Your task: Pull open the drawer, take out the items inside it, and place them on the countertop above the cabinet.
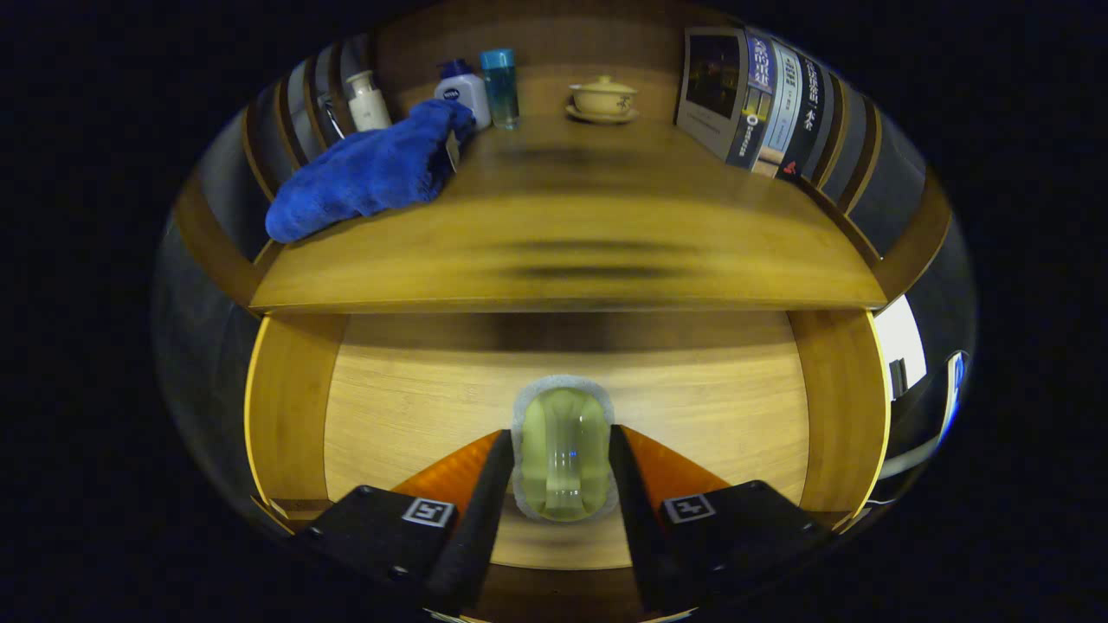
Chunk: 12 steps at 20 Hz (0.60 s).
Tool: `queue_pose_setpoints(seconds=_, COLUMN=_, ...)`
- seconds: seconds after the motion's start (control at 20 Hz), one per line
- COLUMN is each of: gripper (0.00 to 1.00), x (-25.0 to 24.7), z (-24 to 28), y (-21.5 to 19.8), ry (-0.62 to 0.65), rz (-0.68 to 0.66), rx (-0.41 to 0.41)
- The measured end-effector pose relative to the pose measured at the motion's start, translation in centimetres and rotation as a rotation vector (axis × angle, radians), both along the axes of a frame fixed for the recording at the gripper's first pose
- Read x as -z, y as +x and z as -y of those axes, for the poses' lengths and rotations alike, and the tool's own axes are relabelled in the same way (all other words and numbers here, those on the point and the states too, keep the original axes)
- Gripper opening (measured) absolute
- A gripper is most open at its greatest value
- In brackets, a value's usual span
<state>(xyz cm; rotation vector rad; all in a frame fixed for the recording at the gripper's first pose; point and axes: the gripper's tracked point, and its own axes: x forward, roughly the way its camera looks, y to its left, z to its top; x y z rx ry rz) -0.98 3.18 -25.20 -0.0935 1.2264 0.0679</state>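
Drawer stands pulled open below the counter as your jaws pinch a clear glass cup over its floor, long axis pointing ahead, counter edge just above and beyond.

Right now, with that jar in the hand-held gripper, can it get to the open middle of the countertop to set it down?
Probably yes. The hand-held gripper is shut on the jar over the open drawer, and the countertop is bare ahead, with the blue towel and books off to the sides.
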Motion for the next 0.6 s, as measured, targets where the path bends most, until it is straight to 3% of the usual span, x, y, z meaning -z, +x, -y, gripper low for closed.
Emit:
queue_pose_setpoints(seconds=0.15, gripper=0.59, x=1.3, z=0.5, y=-0.6, ry=-0.013, rz=-0.056, rx=0.016)
queue_pose_setpoints(seconds=0.3, gripper=0.27, x=1.7, z=0.3, y=-1.1, ry=0.004, rz=-0.079, rx=0.042)
queue_pose_setpoints(seconds=0.6, gripper=0.27, x=-3.3, z=0.9, y=-2.0, ry=0.026, rz=-0.042, rx=0.017)
